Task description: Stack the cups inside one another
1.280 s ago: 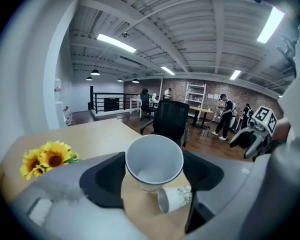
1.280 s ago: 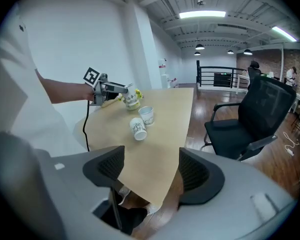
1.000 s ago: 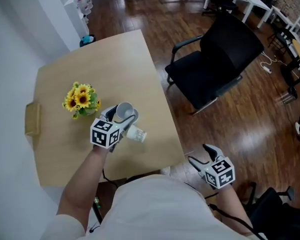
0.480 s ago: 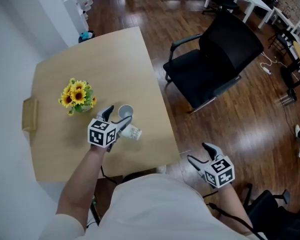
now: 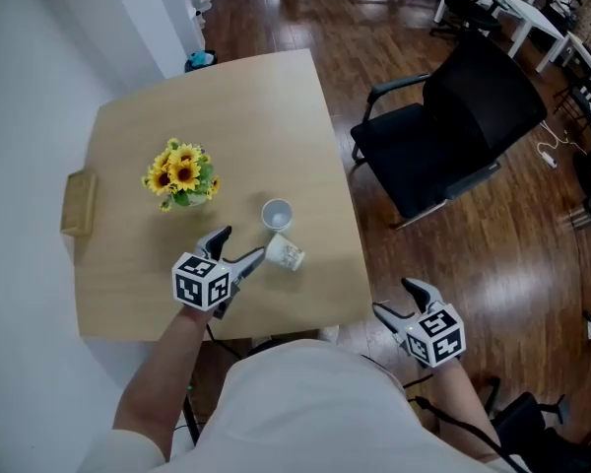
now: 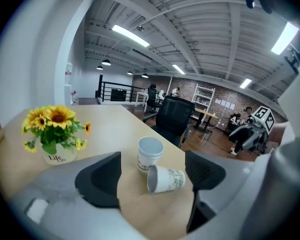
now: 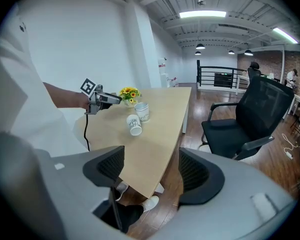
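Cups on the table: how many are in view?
2. The upright cup stands near the table's right edge; the tipped cup lies on its side beside it. More may be nested inside.

A pale wooden table [image 5: 167, 106] stands against a white wall [image 5: 39, 77] on a dark plank floor [image 5: 512, 264]. Near the table's left side sits a bunch of sunflowers [image 5: 180, 170] in a small white pot [image 6: 59, 155] with dark lettering. A light-brown wooden block [image 5: 79, 203] juts from the table's left edge. A black office chair [image 5: 443, 136] with armrests stands just beside the table's right edge, turned at an angle. Farther off are white desks [image 5: 517, 8], a black railing [image 7: 225, 79], a brick wall [image 6: 230, 96] and ceiling strip lights [image 7: 202, 14]
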{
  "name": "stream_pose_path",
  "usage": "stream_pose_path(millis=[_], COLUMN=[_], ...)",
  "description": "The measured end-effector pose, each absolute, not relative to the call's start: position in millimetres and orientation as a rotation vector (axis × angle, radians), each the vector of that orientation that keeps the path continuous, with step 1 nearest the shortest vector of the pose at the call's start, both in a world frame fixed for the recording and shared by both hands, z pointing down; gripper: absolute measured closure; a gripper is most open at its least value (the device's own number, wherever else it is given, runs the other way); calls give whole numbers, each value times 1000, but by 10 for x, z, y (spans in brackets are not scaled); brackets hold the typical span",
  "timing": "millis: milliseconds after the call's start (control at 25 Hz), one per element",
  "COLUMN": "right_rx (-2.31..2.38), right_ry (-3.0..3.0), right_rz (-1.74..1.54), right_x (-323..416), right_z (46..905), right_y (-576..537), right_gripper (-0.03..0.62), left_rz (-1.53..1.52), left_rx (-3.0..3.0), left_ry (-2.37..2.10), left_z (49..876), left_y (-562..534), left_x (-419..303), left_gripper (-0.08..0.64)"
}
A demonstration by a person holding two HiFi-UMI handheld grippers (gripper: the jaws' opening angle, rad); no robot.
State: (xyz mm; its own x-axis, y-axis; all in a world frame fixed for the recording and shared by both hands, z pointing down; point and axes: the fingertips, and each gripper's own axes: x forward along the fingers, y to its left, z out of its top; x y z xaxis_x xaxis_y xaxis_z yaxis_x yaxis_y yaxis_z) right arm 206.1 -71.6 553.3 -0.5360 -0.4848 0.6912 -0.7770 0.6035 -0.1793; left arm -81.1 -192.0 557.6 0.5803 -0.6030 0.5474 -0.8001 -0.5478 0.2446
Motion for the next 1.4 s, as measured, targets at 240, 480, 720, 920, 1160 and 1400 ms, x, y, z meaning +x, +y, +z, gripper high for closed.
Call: stream_pose_path(millis=[240, 480, 720, 920, 1160, 1400], right_rx=[953, 991, 1043, 1032, 997, 991], right_ry=[-2234, -2194, -2181, -2220, -2268, -2286], right_rz=[638, 661, 696, 707, 695, 695], right_x=[1879, 1978, 2054, 1922, 1785, 1849], right_z=[5521, 5530, 5572, 5605, 5647, 5621], right_y=[-665, -523, -453, -484, -590, -669], right_gripper=[245, 250, 253, 255, 256, 258], left_rz=[596, 685, 705, 819, 1105, 1387], left_rx=[2233, 2215, 2268, 2357, 2481, 2550], left_ry=[-929, -791, -645, -632, -718, -720], left_z=[6162, 6474, 6404, 6089, 5482, 5113], left_y=[-1737, -1765, -1470, -1248, -1368, -1776], left_x=[-568, -355, -282, -442, -742, -643], left_gripper=[191, 331, 544, 545, 545, 545])
